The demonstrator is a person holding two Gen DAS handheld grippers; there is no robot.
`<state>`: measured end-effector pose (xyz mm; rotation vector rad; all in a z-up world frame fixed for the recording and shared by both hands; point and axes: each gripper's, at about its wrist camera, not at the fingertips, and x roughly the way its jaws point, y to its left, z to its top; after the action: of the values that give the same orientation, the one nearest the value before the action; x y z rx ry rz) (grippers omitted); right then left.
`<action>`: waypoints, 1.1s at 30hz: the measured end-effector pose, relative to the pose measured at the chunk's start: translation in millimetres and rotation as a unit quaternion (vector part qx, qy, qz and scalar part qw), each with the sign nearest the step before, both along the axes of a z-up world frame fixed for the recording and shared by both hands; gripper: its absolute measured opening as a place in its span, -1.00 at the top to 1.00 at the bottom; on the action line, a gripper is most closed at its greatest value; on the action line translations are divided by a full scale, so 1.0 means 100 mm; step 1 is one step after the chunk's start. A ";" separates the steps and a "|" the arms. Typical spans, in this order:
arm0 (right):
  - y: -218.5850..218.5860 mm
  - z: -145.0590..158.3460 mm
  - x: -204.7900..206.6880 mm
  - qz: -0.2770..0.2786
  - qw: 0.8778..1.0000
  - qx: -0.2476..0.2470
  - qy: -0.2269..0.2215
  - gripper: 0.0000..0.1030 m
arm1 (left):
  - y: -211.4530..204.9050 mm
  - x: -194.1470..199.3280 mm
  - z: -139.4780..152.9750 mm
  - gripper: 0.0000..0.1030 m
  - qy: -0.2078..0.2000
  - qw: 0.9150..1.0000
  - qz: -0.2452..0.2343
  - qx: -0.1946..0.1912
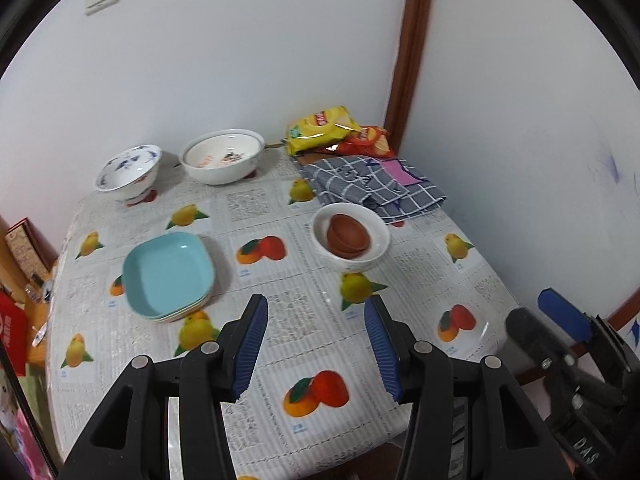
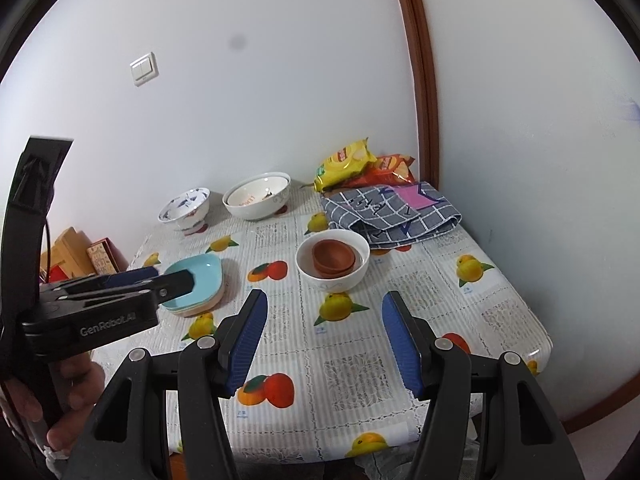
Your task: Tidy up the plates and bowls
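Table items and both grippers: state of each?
Left gripper: open, holding nothing.
Right gripper: open, holding nothing.
Blue square plates: stacked.
Brown bowls: nested in white bowl.
Large white bowl: upright, empty.
Blue-patterned bowl: upright, empty.
Checked cloth: folded.

On the table (image 1: pixel 280 320), taking the small bowl (image 1: pixel 351 236) (two cups (image 1: pixel 347 236) nested in it) as landmark: stacked plates (image 1: pixel 168 276) left; folded cloth (image 1: pixel 372 184) just behind-right; snack bags (image 1: pixel 340 132) further behind; two bowls (image 1: pixel 222 156) (image 1: pixel 128 172) behind-left by the wall.
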<state>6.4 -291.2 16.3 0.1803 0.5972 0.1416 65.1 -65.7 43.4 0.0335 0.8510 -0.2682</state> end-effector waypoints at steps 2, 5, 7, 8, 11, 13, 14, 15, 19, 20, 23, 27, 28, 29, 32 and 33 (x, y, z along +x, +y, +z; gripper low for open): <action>0.00 -0.01 0.04 -0.006 1.000 -0.008 0.009 -0.15 | -0.07 0.05 0.00 0.07 0.001 1.000 -0.014 -0.002; 0.02 -0.02 0.07 -0.017 1.000 -0.021 0.012 -0.15 | -0.16 0.14 -0.02 0.07 -0.002 0.999 -0.038 0.001; 0.03 -0.03 0.11 -0.037 0.999 -0.034 0.017 -0.15 | -0.21 0.21 -0.04 0.07 -0.002 0.999 -0.054 -0.001; 0.03 -0.03 0.11 -0.045 0.998 -0.037 0.018 -0.15 | -0.24 0.25 -0.06 0.07 -0.002 0.998 -0.068 0.000; 0.01 -0.06 0.11 -0.083 0.995 -0.040 0.021 -0.15 | -0.31 0.35 -0.10 0.07 -0.002 0.995 -0.104 0.001; 0.00 -0.08 0.08 -0.115 0.993 -0.036 0.020 -0.15 | -0.33 0.39 -0.11 0.07 -0.001 0.993 -0.122 0.001; 0.00 -0.07 0.07 -0.124 0.992 -0.032 0.021 -0.15 | -0.32 0.40 -0.11 0.07 0.000 0.992 -0.127 0.003; 0.00 -0.07 0.05 -0.132 0.991 -0.028 0.022 -0.15 | -0.30 0.40 -0.10 0.07 0.001 0.992 -0.130 0.004; 0.00 0.01 -0.19 -0.155 0.988 0.008 0.011 -0.15 | -0.25 0.34 -0.04 0.07 -0.002 0.990 -0.141 -0.001; 0.00 0.02 -0.25 -0.157 0.988 0.012 0.010 -0.15 | -0.23 0.30 -0.03 0.07 -0.006 0.990 -0.142 -0.004; 0.03 0.08 -0.50 -0.168 0.986 0.002 0.007 -0.15 | -0.17 0.19 -0.01 0.07 -0.005 0.990 -0.138 -0.026; 0.07 0.19 -0.79 -0.169 0.985 -0.004 -0.019 -0.15 | -0.06 -0.04 0.02 0.07 -0.010 0.991 -0.127 -0.039; 0.08 0.21 -0.86 -0.167 0.986 -0.002 -0.024 -0.15 | -0.01 -0.13 0.03 0.07 -0.017 0.992 -0.118 -0.042; 0.10 0.22 -0.91 -0.164 0.986 0.000 -0.026 -0.15 | 0.04 -0.19 0.05 0.07 -0.020 0.992 -0.114 -0.045; 0.23 0.26 -1.11 -0.145 0.989 -0.002 -0.036 -0.15 | 0.18 -0.39 0.06 0.07 -0.017 0.993 -0.100 -0.053; 0.28 0.28 -1.18 -0.139 0.989 -0.006 -0.041 -0.15 | 0.20 -0.45 0.07 0.07 -0.017 0.994 -0.099 -0.050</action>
<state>-111.1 -263.3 44.8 0.2425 0.4862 -0.1249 20.0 -45.4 50.5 0.0294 0.8012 -0.4954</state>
